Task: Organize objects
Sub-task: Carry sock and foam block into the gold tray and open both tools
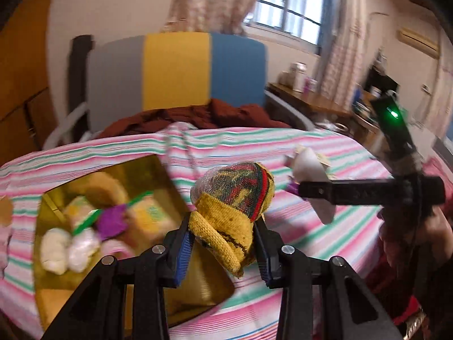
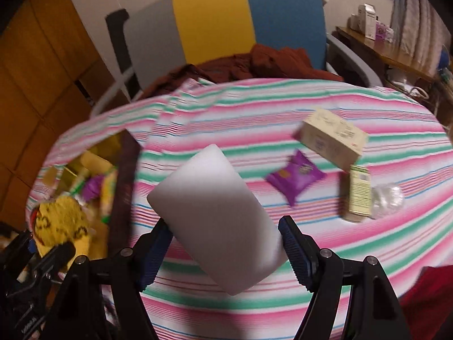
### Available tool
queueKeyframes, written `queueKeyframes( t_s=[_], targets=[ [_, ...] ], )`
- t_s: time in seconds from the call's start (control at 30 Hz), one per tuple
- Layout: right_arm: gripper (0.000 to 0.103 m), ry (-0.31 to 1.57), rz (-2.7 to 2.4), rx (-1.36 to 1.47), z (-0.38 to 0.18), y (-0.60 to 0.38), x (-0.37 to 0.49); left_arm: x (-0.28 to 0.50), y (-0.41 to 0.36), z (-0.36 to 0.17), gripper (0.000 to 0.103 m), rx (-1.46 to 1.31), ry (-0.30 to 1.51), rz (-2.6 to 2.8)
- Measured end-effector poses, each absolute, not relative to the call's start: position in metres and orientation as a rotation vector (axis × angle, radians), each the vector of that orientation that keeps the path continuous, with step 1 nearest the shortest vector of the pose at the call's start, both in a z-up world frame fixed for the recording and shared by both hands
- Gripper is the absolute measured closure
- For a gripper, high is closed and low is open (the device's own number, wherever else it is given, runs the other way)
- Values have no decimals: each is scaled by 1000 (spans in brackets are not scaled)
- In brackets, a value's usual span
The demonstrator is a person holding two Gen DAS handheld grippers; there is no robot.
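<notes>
My left gripper [image 1: 223, 235] is shut on a rolled yellow knitted cloth [image 1: 235, 198] with a red and green band and a mesh wrap, held above the striped cloth. Below and left of it lies an open golden box [image 1: 158, 167] with several packets inside. In the right wrist view my right gripper [image 2: 225, 223] is shut on a white foam block [image 2: 209, 192], tilted, above the striped cloth [image 2: 254, 107]. A purple packet [image 2: 294, 175], a cream carton [image 2: 331, 138], a small green-labelled box [image 2: 358, 192] and a clear plastic piece [image 2: 388, 198] lie on the cloth to the right.
A chair with a grey, yellow and blue back [image 1: 175, 70] stands behind the surface, with maroon fabric [image 1: 198, 116] on its seat. A wooden desk [image 1: 305, 99] with small items is at the back right. A person's red sleeve [image 2: 430, 297] shows at the lower right.
</notes>
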State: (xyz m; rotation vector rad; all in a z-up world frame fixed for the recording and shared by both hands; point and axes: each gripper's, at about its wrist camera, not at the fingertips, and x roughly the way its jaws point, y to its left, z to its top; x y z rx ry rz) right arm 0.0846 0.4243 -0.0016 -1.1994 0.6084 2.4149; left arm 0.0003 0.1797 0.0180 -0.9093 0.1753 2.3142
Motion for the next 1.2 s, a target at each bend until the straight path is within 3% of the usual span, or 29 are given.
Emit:
queueKeyframes(
  t_s=[0.5, 0.93, 1.2],
  targets=[
    [25, 685, 2629, -1200, 2, 337, 12, -24, 88, 5, 64, -1020, 64, 2537],
    [24, 628, 2716, -1298, 1, 289, -43, -35, 10, -26, 64, -1154, -127, 2620],
    [23, 631, 2701, -1333, -7, 277, -81, -43, 12, -31, 64, -1163, -141, 2612]
  ],
)
